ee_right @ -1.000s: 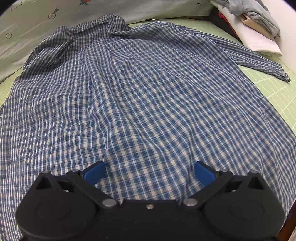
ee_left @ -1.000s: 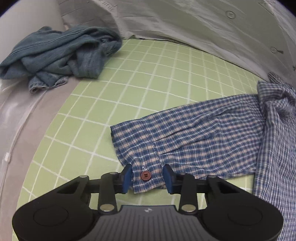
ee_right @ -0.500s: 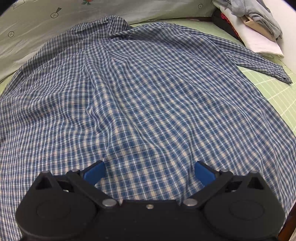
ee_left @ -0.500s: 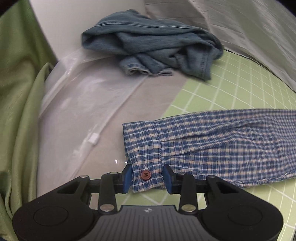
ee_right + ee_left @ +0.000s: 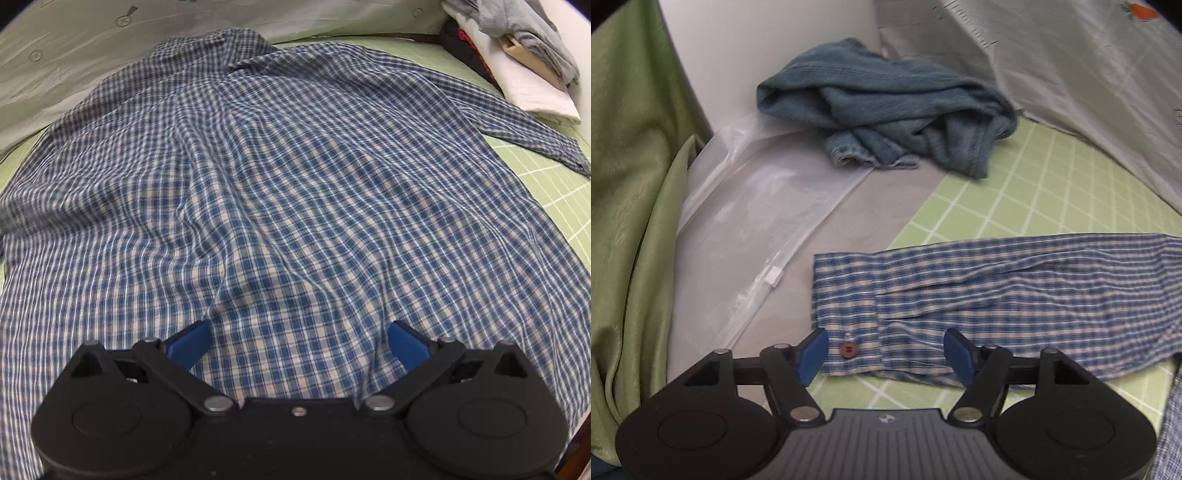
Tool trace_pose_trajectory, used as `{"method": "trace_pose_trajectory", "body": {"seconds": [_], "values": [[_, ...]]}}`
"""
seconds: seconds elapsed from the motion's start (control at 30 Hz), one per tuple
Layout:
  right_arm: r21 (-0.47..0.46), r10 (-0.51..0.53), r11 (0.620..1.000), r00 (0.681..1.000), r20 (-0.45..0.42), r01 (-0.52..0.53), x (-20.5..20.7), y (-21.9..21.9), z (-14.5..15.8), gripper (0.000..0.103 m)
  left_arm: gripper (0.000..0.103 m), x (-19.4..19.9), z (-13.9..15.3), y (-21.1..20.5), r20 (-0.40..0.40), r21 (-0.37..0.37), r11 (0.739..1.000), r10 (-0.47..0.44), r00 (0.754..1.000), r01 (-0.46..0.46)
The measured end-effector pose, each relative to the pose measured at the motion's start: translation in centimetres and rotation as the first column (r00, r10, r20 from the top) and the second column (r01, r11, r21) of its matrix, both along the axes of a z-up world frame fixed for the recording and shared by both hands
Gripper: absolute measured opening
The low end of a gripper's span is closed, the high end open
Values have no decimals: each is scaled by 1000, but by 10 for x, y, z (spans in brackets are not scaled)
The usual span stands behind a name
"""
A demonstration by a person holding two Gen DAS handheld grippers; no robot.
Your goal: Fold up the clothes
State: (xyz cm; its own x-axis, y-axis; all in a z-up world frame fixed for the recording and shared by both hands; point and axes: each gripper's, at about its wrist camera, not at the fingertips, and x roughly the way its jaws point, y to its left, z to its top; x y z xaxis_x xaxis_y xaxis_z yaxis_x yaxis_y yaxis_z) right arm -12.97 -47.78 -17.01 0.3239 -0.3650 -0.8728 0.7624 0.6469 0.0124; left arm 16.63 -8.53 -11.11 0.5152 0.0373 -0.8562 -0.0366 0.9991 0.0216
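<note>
Two pairs of tongs work one blue-and-white checked cotton shirt (image 5: 295, 192), which lies spread back-up over the green grid-lined surface (image 5: 1015, 192), collar at twelve o'clock from the right-hand view. The left tongs (image 5: 885, 350) stand wide, straddling the buttoned cuff (image 5: 846, 317) of a long sleeve that stretches away toward three o'clock; with the cuff lying flat and nothing pinched, the sleeve looks laid out straight for a tidy fold. The right tongs (image 5: 297, 341) are also wide, blue pads resting against the cloth near the hem at six o'clock, seemingly pinning the body so it does not slide. The other sleeve (image 5: 535, 140) trails toward two o'clock. A crumpled blue denim garment (image 5: 886, 107) sits at twelve o'clock in the left view, probably awaiting its turn, while a stack of folded clothes (image 5: 517, 55) rests at one o'clock beyond the shirt.
</note>
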Motion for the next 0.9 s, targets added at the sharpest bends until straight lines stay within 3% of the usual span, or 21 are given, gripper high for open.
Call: {"method": "trace_pose_trajectory", "body": {"seconds": [0.1, 0.2, 0.4, 0.5, 0.6, 0.63, 0.7, 0.77, 0.9], "values": [[-10, 20, 1000, 1000, 9, -20, -6, 6, 0, 103, 75, -17, 7, -19, 14, -33, 998, -53, 998, 53], [-12, 43, 999, 999, 14, -43, -11, 10, 0, 103, 75, -42, 7, -43, -22, -123, 982, -150, 988, 146], [5, 44, 999, 998, 33, -45, -41, -1, 8, 103, 75, -111, -8, -108, -125, -305, 895, -376, 918, 325], [6, 27, 1000, 999, 46, -27, -64, -12, 12, 103, 75, -143, -14, -129, -153, -321, 868, -442, 884, 379], [9, 31, 999, 999, 45, -31, -82, -27, 14, 103, 73, -170, -18, -143, -172, -294, 867, -462, 870, 403], [10, 35, 999, 998, 44, -35, -87, -32, 15, 103, 67, -177, -21, -145, -184, -279, 875, -454, 872, 396], [8, 49, 999, 998, 43, -50, -96, -40, 15, 103, 40, -188, -26, -146, -209, -249, 893, -428, 879, 376], [11, 65, 998, 997, 44, -65, -102, -45, 14, 103, 2, -196, -26, -141, -213, -237, 906, -401, 891, 351], [24, 101, 994, 994, 44, -102, -114, -57, 12, 103, 1, -213, -26, -130, -221, -211, 930, -345, 912, 301]]}}
